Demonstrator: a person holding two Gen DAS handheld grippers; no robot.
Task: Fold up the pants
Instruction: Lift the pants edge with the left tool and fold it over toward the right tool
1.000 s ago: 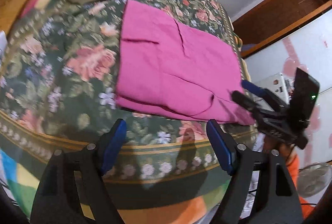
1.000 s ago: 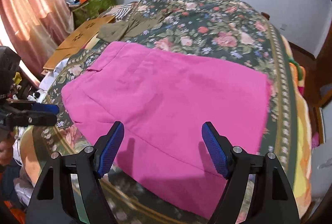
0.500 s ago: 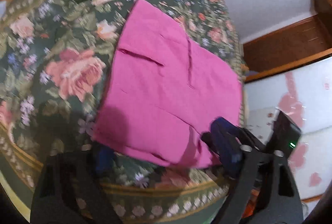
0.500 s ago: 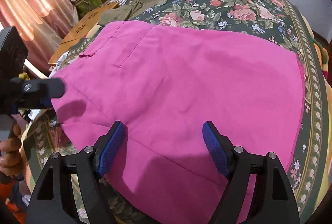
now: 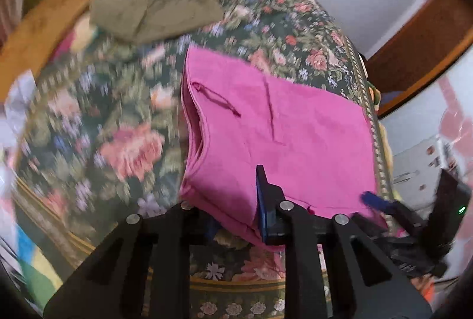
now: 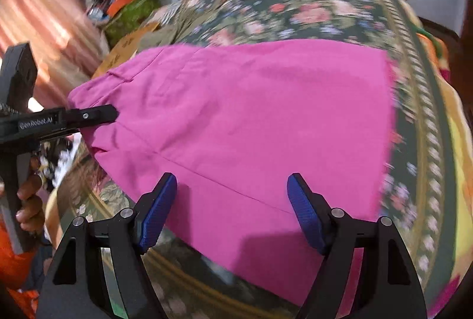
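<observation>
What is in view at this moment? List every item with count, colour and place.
pants: one, pink, folded flat near the bed's front edge
bedspread: one, dark green floral, under the pants
garment: one, olive, far side of the bed
clutter: one pile, mixed colours, blurred, left of the bed
curtain: one, pink, far left
left gripper: black with blue pads, shut on the pants' near edge
right gripper: black with blue pads, open over the pants

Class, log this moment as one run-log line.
task: fold pants | left claw: shut on near edge of folded pink cloth pants | right claw: open above pants | surface: floral bedspread
</observation>
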